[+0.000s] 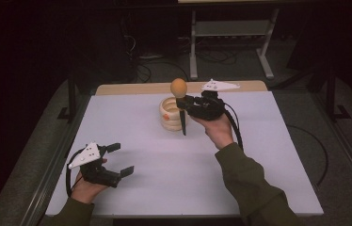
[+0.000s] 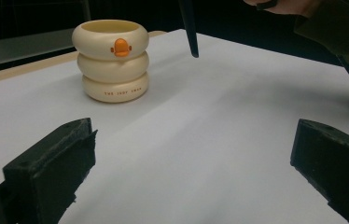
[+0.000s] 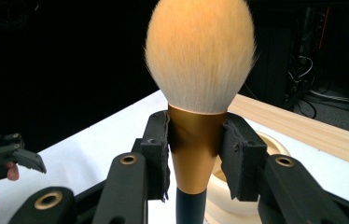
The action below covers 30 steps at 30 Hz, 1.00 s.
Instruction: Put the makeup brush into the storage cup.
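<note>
- The right tongs point(image 3: 196, 154) are clamped on the gold metal collar of a large makeup brush with a fluffy peach-orange head and a dark tapered handle point(image 3: 199, 60); both black pads press its sides, and the brush stands upright, bristles up.
- In the high view the brush point(image 1: 179, 88) hangs above the white desk point(image 1: 174, 169), its handle tip pointing down just in front of the cream ribbed ring-stacked holder with an orange duck-bill mark point(image 1: 170, 114). The tip is clear of the desk surface, outside the holder's mouth.
- From the left gripper view the handle tip hovers to the right of the holder point(image 2: 111, 60), near it but apart; the holder's opening looks empty as far as its rim shows.
- The left tongs point(image 1: 117, 159) rest near the desk's front left corner, jaws spread wide with nothing between them, well apart from the holder.
- Judged from this: the pick-up is done and the brush is carried close. If the brush goes in the holder, what is left is to line the handle over the opening, lower it in, and let go.
</note>
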Motion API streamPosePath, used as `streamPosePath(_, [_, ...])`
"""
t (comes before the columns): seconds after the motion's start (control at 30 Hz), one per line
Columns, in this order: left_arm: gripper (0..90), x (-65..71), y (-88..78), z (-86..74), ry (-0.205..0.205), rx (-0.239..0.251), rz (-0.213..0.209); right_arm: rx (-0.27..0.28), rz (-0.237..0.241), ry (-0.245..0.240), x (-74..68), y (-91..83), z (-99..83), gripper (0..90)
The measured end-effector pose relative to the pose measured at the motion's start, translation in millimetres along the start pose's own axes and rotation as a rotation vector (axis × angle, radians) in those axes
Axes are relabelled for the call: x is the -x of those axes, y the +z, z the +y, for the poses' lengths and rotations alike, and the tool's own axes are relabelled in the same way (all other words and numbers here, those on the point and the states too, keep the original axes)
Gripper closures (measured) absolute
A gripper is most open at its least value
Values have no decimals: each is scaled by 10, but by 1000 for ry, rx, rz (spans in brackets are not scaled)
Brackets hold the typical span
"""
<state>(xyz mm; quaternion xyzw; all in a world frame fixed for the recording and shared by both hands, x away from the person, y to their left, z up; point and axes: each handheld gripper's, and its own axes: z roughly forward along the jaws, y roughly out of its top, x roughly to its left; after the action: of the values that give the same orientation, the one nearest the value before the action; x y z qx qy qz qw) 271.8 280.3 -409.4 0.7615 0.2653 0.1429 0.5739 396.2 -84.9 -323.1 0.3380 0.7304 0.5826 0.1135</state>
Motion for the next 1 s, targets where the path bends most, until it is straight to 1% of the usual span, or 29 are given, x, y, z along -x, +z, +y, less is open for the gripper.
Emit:
streamPosePath(0.13, [0, 0, -2, 1, 0, 1, 0, 13, -5, -4, 3, 4, 51, 634])
streamPosePath(0.17, [0, 0, -1, 1, 0, 1, 0, 16, -5, 2, -4, 5, 64, 634])
streamPosePath(0.27, [0, 0, 0, 1, 1, 1, 0, 24, -8, -10, -4, 15, 97, 634])
streamPosePath(0.3, [0, 0, 0, 1, 1, 1, 0, 23, -10, -6, -6, 18, 110, 634])
streamPosePath(0.33, [0, 0, -1, 1, 0, 1, -1, 29, -11, -14, 2, 23, 121, 634])
streamPosePath(0.73, [0, -2, -5, 2, -3, 2, -1, 55, -26, -13, 38, 79, 224, 634])
streamPosePath(0.9, [0, 1, 1, 2, -4, 10, -3, 68, -39, -10, 44, 101, 274, 634])
streamPosePath(0.97, [0, -9, -5, 4, 10, 1, -3, 78, -44, -11, 49, 108, 291, 635])
streamPosePath(1.0, [0, -7, -7, 4, 8, -1, -2, 77, -47, -11, 52, 108, 302, 634])
